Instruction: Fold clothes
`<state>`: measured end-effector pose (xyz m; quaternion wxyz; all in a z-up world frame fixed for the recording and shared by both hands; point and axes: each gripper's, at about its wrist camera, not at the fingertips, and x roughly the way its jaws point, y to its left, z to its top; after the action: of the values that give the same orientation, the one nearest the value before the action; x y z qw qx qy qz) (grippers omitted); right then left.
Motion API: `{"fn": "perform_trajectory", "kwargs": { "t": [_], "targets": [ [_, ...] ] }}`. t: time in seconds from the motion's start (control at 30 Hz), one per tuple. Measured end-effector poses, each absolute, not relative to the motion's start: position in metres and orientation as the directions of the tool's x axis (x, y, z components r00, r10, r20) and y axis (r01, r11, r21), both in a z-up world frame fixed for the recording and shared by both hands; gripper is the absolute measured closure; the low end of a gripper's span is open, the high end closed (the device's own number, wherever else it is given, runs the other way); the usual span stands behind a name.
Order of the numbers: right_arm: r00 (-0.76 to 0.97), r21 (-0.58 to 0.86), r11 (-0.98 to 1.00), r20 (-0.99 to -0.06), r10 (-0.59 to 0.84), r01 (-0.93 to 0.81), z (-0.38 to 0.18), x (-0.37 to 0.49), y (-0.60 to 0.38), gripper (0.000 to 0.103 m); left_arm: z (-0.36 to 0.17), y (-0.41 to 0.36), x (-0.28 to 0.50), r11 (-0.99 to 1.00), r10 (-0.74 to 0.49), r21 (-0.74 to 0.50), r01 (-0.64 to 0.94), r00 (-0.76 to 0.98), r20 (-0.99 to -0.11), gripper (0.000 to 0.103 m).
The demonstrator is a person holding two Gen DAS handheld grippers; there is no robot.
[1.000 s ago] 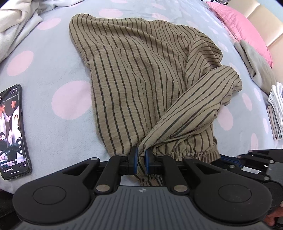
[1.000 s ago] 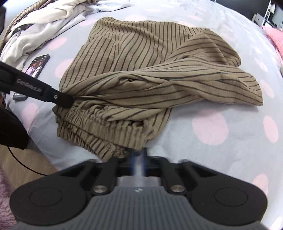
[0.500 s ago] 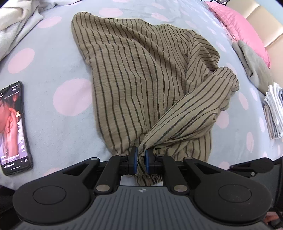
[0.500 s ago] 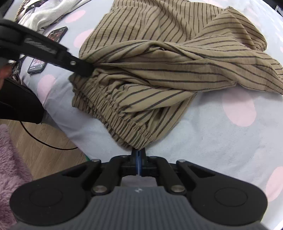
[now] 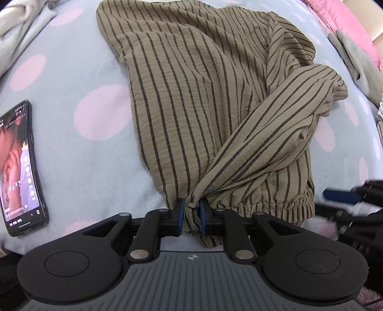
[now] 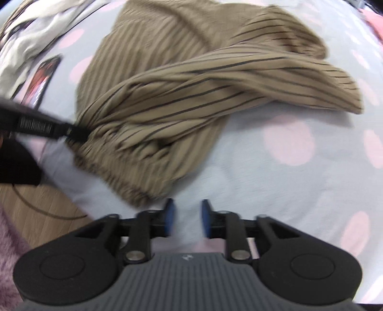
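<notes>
Olive-brown striped trousers (image 5: 203, 107) with an elastic waistband (image 5: 275, 207) lie rumpled on a pale blue bedsheet with pink dots (image 5: 95, 155). My left gripper (image 5: 191, 215) has its jaws opening a little, and a bunched corner of the waistband is still pinched between the blue pads. In the blurred right wrist view my right gripper (image 6: 186, 216) has its jaws opening and nothing between them. The other waistband corner (image 6: 143, 191) lies on the sheet just ahead and to the left of it. One left finger (image 6: 59, 130) shows there at the cloth's left edge.
A lit phone (image 5: 19, 167) lies on the sheet to the left of the trousers. White clothes (image 6: 31, 36) are heaped at the far left. A pink pillow (image 5: 347, 21) and a grey garment (image 5: 354, 59) lie at the right. The bed's edge, wooden floor (image 6: 36, 203) and a cable are below left.
My right gripper has let go of the waistband corner and its jaws have parted; the corner now rests on the sheet. The left jaws have widened slightly around the cloth.
</notes>
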<state>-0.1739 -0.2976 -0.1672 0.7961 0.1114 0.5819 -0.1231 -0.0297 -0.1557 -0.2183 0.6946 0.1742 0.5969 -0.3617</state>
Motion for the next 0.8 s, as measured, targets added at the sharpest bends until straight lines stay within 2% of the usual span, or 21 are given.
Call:
{"fn": "perform_trajectory", "kwargs": {
  "t": [0.07, 0.13, 0.17, 0.4, 0.63, 0.8],
  "targets": [
    [0.301, 0.018, 0.939, -0.949, -0.092, 0.344, -0.16, -0.175, -0.304, 0.068, -0.215, -0.156, -0.029, 0.683, -0.281, -0.172, 0.71, 0.037, -0.959, 0.08],
    [0.315, 0.013, 0.935, -0.943, -0.107, 0.356, -0.153, -0.178, -0.311, 0.06, -0.211, -0.157, -0.027, 0.693, -0.255, -0.144, 0.707, 0.053, -0.965, 0.054],
    [0.321, 0.012, 0.932, -0.94, -0.113, 0.363, -0.15, -0.176, -0.314, 0.058, -0.206, -0.157, -0.026, 0.691, -0.246, -0.127, 0.711, 0.066, -0.967, 0.052],
    [0.349, 0.056, 0.88, -0.929, -0.127, 0.471, -0.13, -0.173, -0.362, 0.052, -0.164, -0.163, -0.01, 0.625, -0.297, -0.135, 0.769, 0.075, -0.952, 0.051],
    [0.372, 0.151, 0.71, -0.913, -0.165, 0.687, -0.116, -0.178, -0.45, 0.052, -0.146, -0.2, 0.02, 0.536, -0.27, 0.048, 0.843, 0.225, -0.936, 0.051],
    [0.388, 0.219, 0.598, -0.906, -0.169, 0.771, -0.116, -0.17, -0.497, 0.052, -0.148, -0.224, 0.04, 0.494, -0.265, 0.11, 0.863, 0.269, -0.926, 0.051]
  ]
}}
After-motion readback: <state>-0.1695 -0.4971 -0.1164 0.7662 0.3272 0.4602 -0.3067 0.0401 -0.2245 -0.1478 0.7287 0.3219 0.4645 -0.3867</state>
